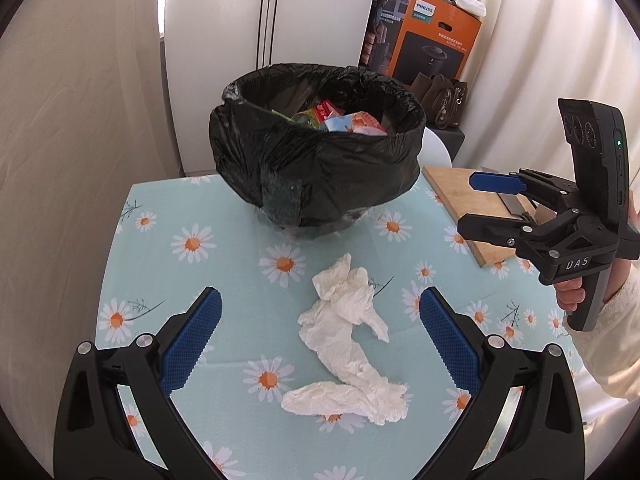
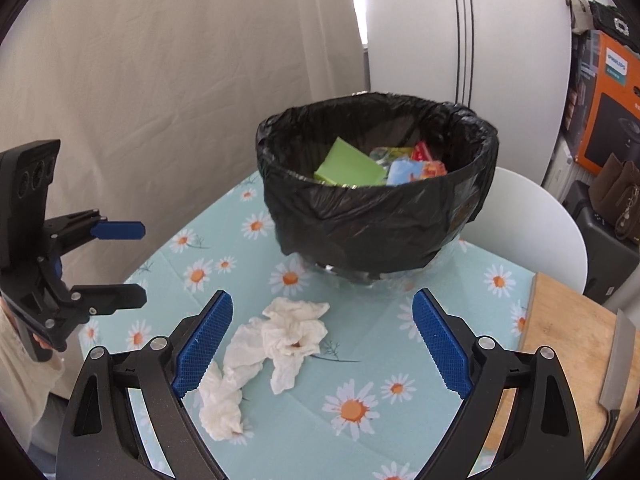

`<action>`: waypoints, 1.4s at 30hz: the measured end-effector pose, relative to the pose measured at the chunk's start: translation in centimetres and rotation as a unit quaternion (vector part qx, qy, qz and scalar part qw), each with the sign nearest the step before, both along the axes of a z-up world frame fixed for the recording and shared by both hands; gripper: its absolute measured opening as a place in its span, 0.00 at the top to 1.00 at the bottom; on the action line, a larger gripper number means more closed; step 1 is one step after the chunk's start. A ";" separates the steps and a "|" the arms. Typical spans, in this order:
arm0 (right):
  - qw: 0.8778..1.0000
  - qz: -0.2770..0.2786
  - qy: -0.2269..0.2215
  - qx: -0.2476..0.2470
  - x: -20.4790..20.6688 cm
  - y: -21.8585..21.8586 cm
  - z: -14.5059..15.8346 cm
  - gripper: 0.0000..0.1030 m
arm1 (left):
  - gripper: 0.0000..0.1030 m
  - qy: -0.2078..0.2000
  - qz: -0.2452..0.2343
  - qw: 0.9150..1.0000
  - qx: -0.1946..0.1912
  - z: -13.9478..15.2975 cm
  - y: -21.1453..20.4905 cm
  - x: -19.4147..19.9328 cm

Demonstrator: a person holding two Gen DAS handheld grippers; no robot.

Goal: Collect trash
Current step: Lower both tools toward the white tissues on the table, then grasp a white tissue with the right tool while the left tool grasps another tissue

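Tissue (image 1: pixel 348 344), crumpled white, lies centre-low in the left wrist view on the daisy tablecloth (image 1: pixel 168 216), below the black-lined bin (image 1: pixel 316 160) holding wrappers. Left gripper (image 1: pixel 320 340) spread, straddling it without contact; right gripper (image 2: pixel 322 344) spread, tissue toward its left finger.

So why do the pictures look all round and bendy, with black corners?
Fisheye lenses: in the left wrist view the cupboard's black stripes curve, and in the right wrist view the table bulges; window light glares white, and the bin looks slightly soft.

A knife (image 2: pixel 618 364) lies on the wooden board (image 2: pixel 568 320).
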State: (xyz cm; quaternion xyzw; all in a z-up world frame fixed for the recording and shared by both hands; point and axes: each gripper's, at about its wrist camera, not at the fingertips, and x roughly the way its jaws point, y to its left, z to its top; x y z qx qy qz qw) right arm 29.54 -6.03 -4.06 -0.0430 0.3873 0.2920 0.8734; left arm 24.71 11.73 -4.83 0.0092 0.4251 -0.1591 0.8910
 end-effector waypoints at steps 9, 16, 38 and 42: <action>0.997 0.023 0.064 -0.033 0.7 3.4 -6.0 0.16 | 0.06 0.028 0.011 0.999 0.015 -2.5 0.7 -1.6; 0.993 0.048 0.098 -0.044 1.8 6.3 -9.9 0.17 | 0.06 0.046 0.005 0.999 0.028 -4.3 0.4 -2.7; 0.997 0.018 0.068 -0.016 -0.1 3.2 -7.4 0.76 | 0.06 0.107 -0.016 0.993 0.042 -10.7 -2.9 -3.7; 0.998 0.004 0.055 -0.018 -1.6 0.7 -6.2 0.75 | 0.06 0.107 -0.010 0.993 0.040 -11.6 -3.6 -2.9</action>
